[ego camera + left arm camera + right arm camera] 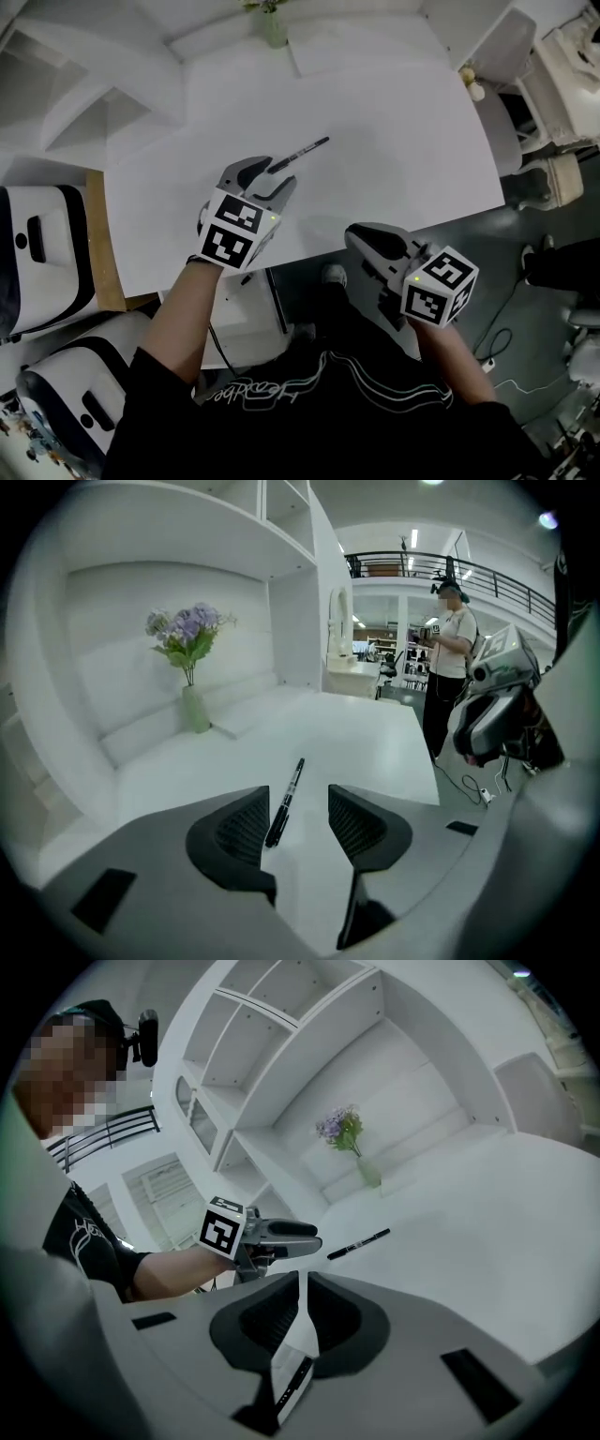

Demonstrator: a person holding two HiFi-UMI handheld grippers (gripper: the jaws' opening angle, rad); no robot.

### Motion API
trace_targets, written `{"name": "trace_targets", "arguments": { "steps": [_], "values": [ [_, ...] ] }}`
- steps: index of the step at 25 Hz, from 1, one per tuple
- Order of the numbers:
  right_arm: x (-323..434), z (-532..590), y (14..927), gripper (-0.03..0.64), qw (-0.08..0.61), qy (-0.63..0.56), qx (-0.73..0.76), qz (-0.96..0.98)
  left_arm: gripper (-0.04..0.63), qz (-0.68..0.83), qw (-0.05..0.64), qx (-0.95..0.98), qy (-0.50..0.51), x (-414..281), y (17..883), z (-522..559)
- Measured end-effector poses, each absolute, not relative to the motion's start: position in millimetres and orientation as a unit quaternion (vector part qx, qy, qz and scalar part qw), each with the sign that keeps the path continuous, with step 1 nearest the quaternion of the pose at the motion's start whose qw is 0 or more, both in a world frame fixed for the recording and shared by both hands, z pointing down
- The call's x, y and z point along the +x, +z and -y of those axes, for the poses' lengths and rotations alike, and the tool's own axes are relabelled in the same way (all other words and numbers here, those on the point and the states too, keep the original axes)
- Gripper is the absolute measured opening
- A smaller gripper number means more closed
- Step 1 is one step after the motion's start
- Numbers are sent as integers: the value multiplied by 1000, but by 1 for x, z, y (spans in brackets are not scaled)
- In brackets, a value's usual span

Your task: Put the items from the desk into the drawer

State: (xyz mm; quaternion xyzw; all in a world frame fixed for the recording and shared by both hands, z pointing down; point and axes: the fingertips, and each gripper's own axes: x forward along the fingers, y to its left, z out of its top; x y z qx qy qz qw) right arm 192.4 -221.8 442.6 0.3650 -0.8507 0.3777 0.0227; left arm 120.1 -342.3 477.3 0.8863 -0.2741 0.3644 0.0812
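Head view: one pen (302,153) is seen on the desk (403,141), just ahead of the left gripper (273,180); the right gripper (362,236) is held beyond the desk edge. Left gripper view: jaws are spread wide, the pen untouched between them. Right gripper view: jaws are pressed together, empty; one vase (369,1175) is counted

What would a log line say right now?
left gripper: open, by pen | right gripper: shut | pen: on desk
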Motion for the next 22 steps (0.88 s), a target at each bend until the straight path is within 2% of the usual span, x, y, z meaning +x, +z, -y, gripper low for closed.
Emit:
{"name": "trace_targets", "arguments": {
  "steps": [4, 14, 22],
  "values": [
    [202, 234, 453, 58, 23, 389, 359, 848, 170, 289, 102, 868, 391, 122, 512, 366],
    [222, 255, 465, 58, 20, 405, 343, 848, 161, 262, 140, 848, 439, 132, 550, 380],
    [226, 262, 474, 58, 14, 412, 339, 846, 78, 254, 173, 842, 444, 139, 553, 377]
  ]
}}
